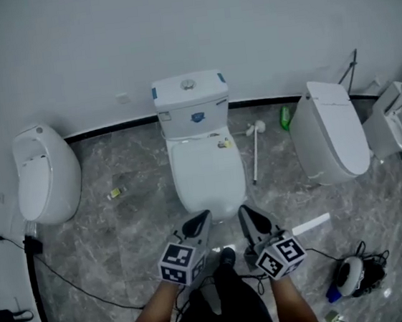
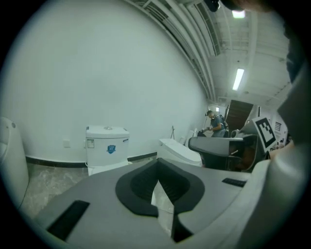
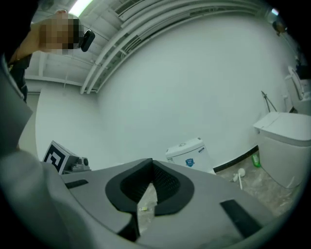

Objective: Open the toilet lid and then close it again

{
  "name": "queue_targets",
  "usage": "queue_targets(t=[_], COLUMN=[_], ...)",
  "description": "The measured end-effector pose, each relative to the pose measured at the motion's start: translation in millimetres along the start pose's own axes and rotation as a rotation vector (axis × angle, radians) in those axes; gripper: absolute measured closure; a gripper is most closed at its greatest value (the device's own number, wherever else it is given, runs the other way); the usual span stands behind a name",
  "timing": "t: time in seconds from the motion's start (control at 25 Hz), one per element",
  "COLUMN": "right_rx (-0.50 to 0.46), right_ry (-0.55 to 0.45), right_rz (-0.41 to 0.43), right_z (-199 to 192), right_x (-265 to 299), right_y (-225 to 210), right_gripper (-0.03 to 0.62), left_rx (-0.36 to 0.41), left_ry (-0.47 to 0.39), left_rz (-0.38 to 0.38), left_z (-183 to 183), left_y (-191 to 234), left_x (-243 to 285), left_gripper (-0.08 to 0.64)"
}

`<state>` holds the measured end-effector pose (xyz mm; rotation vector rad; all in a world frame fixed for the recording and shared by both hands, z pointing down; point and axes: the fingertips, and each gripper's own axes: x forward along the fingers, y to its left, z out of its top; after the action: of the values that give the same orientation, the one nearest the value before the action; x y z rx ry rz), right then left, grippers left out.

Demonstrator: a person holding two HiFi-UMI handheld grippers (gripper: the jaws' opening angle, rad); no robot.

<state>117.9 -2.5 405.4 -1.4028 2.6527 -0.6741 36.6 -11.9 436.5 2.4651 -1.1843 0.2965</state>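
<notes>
A white toilet stands against the back wall in the head view, its lid [image 1: 207, 172] lying flat down over the bowl and its tank [image 1: 190, 100] behind. Both grippers hover just in front of the bowl's front edge, pointing at it. My left gripper [image 1: 202, 218] is shut, with nothing between its jaws. My right gripper [image 1: 244, 212] beside it is also shut and empty. Neither touches the lid. The left gripper view shows its closed jaws [image 2: 158, 170] with the tank [image 2: 107, 143] beyond. The right gripper view shows closed jaws [image 3: 151, 168] and the tank [image 3: 187, 151].
Another white toilet [image 1: 44, 174] stands at the left and two more [image 1: 331, 131] [image 1: 391, 124] at the right. A toilet brush [image 1: 255, 150] and a green bottle [image 1: 285, 118] lie right of the tank. A black cable [image 1: 70, 280] crosses the floor at left. A person [image 2: 216, 124] stands far off.
</notes>
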Motion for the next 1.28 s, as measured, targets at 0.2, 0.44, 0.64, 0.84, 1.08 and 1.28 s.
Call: queue_targets(t=[0.2,0.44,0.64,0.84,1.08,1.28], right_rx=[-0.103,-0.189,-0.253,-0.271,-0.264,-0.31], right_ry=[-0.046,-0.092,-0.12,-0.165,-0.21,-0.197], right_rz=[-0.044,-0.049,-0.061,-0.033,0.008,0.006], right_z=[31,67,97,118,136,147], right_x=[-34,-72,-103,-131,-154,-169], right_y=[64,135,183,216,235,233], right_gripper=[0.586,0.586,0.586,0.586,0.586,0.586], left_rx=[0.089,0.176,0.207,0.228,0.182,0.2], left_ry=[-0.058,-0.104,-0.168,-0.229,-0.276,-0.284], left_rz=[-0.026,-0.063,-0.082,-0.083,-0.038,-0.018], left_z=[42,69,99,124,137,142], left_y=[-18,-49,-79,-109,-125,-143], left_x=[-75,-149,-191,-223,-243,-248], left_gripper=[0.554,0.554,0.554,0.554,0.554,0.554])
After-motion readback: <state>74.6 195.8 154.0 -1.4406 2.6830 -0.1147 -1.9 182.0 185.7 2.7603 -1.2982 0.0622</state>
